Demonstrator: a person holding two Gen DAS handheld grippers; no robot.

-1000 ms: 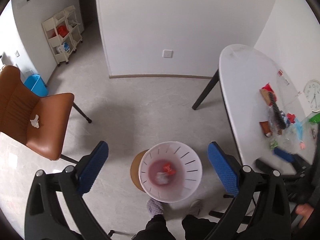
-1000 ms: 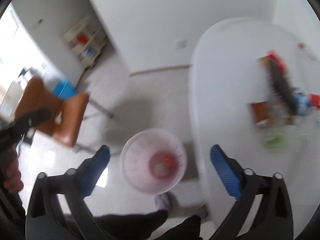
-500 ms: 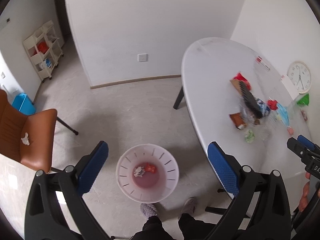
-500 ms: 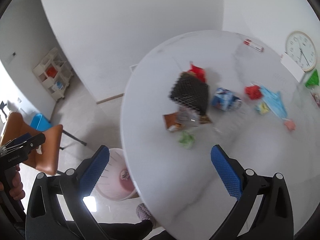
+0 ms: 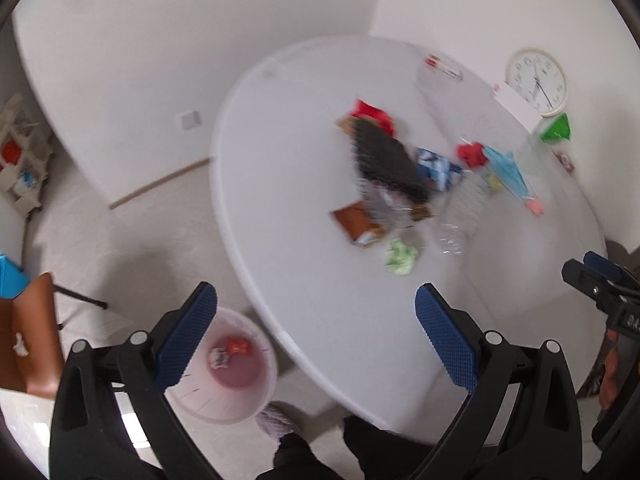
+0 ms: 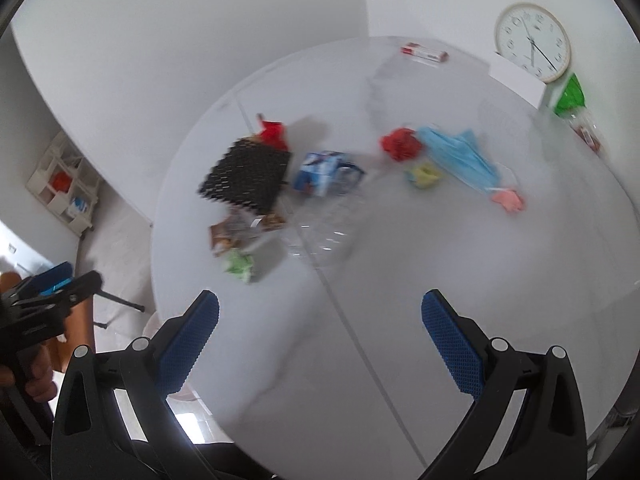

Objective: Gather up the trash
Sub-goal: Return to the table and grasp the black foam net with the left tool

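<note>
Right wrist: round white table (image 6: 400, 320) (glossy)

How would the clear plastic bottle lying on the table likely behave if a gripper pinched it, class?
The clear plastic bottle looks empty and see-through, so it is probably very light and may skid on the smooth white table. It lies on its side, so a nudge could roll it. Its thin walls would likely buckle between the pads rather than stay stiff.

white table (image 6: 400, 320), black mesh sleeve (image 6: 248, 178), blue mask (image 6: 460, 156)
</note>
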